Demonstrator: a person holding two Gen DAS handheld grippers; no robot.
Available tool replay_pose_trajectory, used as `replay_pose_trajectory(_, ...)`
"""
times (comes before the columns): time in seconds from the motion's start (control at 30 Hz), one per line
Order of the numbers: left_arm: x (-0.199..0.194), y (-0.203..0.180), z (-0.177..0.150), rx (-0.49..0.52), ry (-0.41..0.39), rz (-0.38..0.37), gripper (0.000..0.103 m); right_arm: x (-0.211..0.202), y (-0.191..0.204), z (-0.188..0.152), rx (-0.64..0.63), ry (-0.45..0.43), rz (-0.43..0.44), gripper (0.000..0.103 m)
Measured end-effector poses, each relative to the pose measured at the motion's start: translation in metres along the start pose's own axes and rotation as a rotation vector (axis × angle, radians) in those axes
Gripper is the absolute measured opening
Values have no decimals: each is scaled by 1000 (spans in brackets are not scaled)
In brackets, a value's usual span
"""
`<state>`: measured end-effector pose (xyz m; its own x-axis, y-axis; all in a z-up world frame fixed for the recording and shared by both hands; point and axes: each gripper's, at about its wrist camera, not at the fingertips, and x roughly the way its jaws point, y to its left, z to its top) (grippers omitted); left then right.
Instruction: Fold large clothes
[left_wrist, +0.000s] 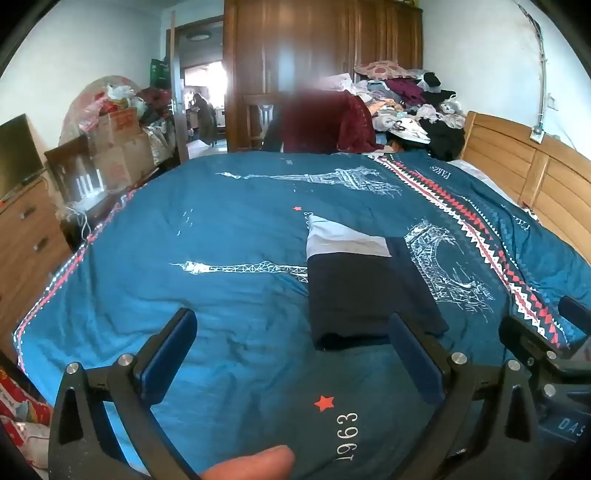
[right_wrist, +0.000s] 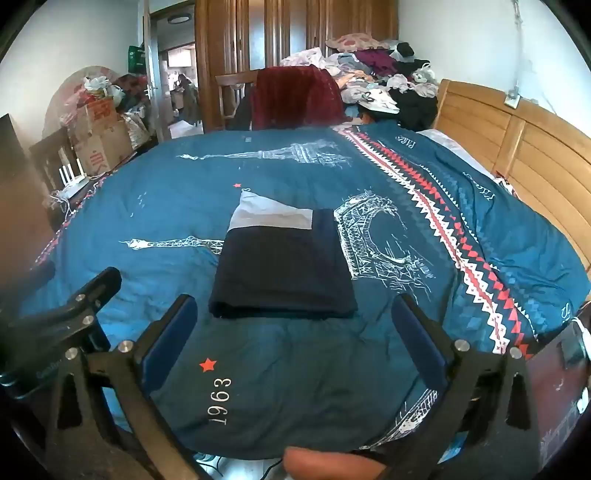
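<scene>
A dark navy garment with a light grey panel (left_wrist: 365, 291) lies folded into a flat rectangle on the blue Eiffel Tower bedspread (left_wrist: 221, 229). It also shows in the right wrist view (right_wrist: 282, 269). My left gripper (left_wrist: 291, 325) is open and empty, held above the bed just short of the garment's near edge. My right gripper (right_wrist: 295, 306) is open and empty, its jaws spread on either side of the garment's near edge, apart from it. The right gripper also shows in the left wrist view (left_wrist: 535, 332), and the left gripper in the right wrist view (right_wrist: 85, 295).
A wooden headboard (right_wrist: 517, 147) runs along the right. A heap of loose clothes (right_wrist: 373, 74) lies at the far end of the bed. A chair draped with a maroon cloth (right_wrist: 295, 96) stands beyond. Boxes (right_wrist: 99, 140) and a dresser (left_wrist: 22, 236) stand left.
</scene>
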<state>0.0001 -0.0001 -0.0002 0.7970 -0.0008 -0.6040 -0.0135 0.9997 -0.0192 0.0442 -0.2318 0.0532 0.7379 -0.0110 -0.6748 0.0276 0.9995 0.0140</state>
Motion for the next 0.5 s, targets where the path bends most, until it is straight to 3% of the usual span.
replay_pose_trajectory(0.5, 3, 1, -8, 13, 0, 20, 103, 0, -1, -3, 0, 2, -12, 103)
